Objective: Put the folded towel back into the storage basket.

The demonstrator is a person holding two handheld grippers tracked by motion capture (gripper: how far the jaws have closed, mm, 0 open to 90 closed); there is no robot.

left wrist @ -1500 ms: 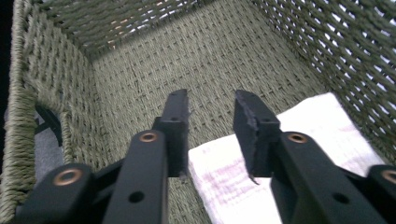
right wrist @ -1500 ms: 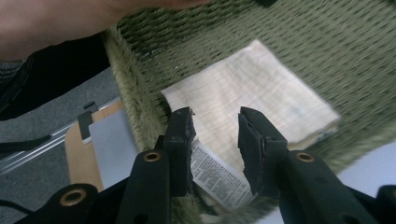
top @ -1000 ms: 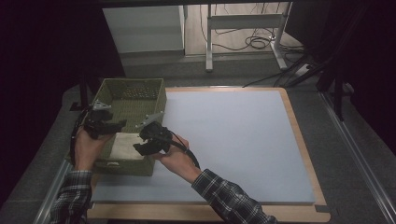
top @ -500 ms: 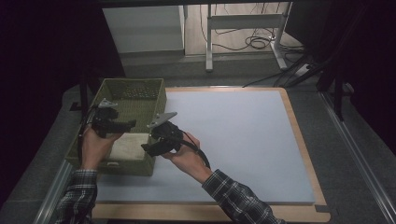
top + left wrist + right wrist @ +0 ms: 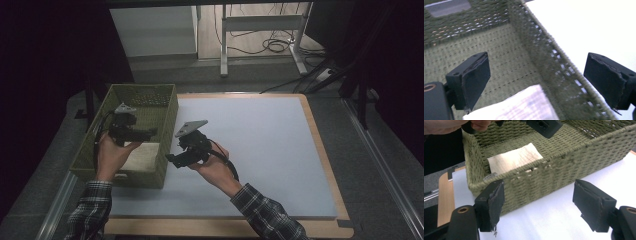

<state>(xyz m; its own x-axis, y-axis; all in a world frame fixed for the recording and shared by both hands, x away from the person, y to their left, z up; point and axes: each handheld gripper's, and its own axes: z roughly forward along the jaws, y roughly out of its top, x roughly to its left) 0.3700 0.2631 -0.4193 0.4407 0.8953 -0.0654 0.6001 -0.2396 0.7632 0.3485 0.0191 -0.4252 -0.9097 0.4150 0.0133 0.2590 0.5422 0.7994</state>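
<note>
the woven basket (image 5: 150,102) at about nine o'clock on the table is olive green, its weave running in even rows with small dark gaps, and inside it toward six o'clock lies a folded cloth (image 5: 515,158) of pale cream crossed by a faint checked print. the mat (image 5: 260,145) under it is a plain pale blue-grey, edged by a light wood border (image 5: 327,165), with dark grey around that. both sleeves (image 5: 265,215) at six o'clock are a dark plaid with lighter lines, and the left gripper (image 5: 145,133) and right gripper (image 5: 172,160) are black, each topped by a grey plate.
</note>
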